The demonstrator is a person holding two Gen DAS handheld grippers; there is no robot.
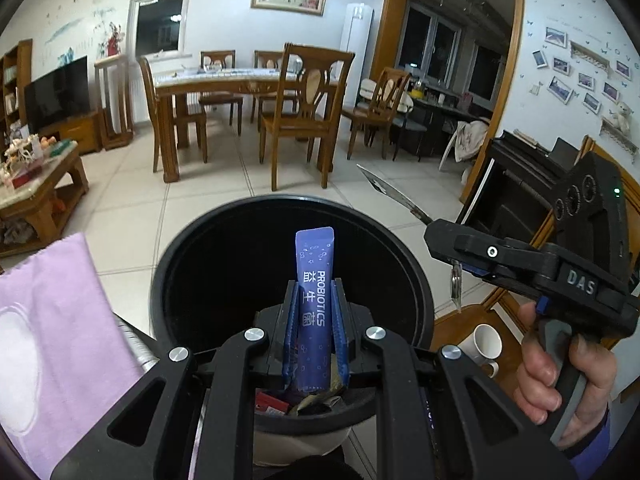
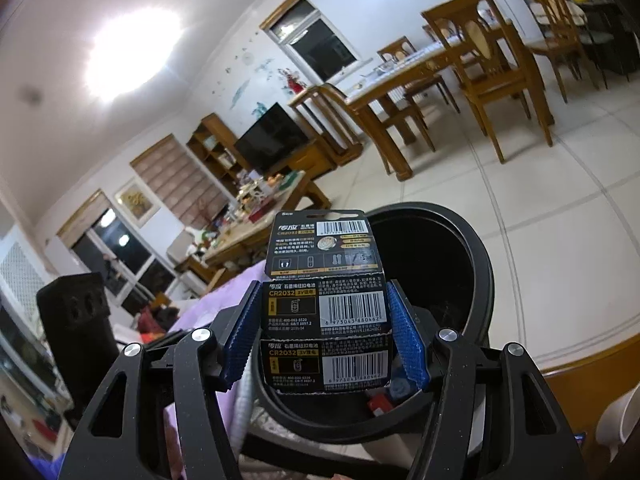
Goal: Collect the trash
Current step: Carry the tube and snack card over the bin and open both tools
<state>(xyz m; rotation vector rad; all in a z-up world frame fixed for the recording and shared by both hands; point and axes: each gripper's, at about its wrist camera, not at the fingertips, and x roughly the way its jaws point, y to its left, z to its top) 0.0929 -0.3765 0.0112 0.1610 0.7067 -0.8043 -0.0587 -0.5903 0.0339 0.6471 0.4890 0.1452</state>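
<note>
Both grippers holding trash over the black bin

The left gripper [image 1: 314,320] is pinching a blue probiotics sachet [image 1: 315,296] upright between nearly closed jaws, directly above the round black bin [image 1: 416,280]. The right gripper [image 2: 324,328] is clamping a black battery card [image 2: 324,312] by its edges, with the bin's mouth just ahead and to its right. Beyond them are lying pale floor tiles [image 1: 208,208], a wooden dining table [image 1: 224,84], chairs, and a television [image 1: 56,92]. A hand [image 1: 560,368] is gripping the right tool's handle.
</note>
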